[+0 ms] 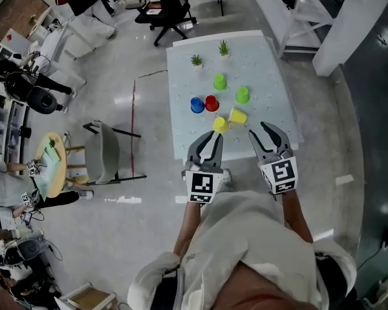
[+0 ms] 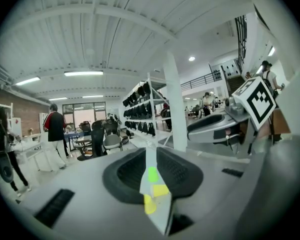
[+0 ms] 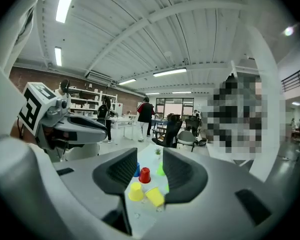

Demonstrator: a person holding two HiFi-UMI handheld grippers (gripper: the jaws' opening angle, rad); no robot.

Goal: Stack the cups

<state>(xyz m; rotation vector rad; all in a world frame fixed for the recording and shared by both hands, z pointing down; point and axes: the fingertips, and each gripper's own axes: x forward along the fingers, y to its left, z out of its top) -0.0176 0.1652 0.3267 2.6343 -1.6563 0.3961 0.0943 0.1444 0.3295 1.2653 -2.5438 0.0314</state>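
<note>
Left gripper closed, empty. Right gripper jaws apart, empty. Both are at the near edge of the counter. Cups unstacked on it: blue cup beside red cup, two green cups, two yellow cups, one tipped.

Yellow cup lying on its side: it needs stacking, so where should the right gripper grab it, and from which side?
Likely mid-body, across its round wall, from the near table edge. The tipped yellow cup lies nearest the right gripper, whose jaws stand open; which end is the mouth is unclear.
</note>
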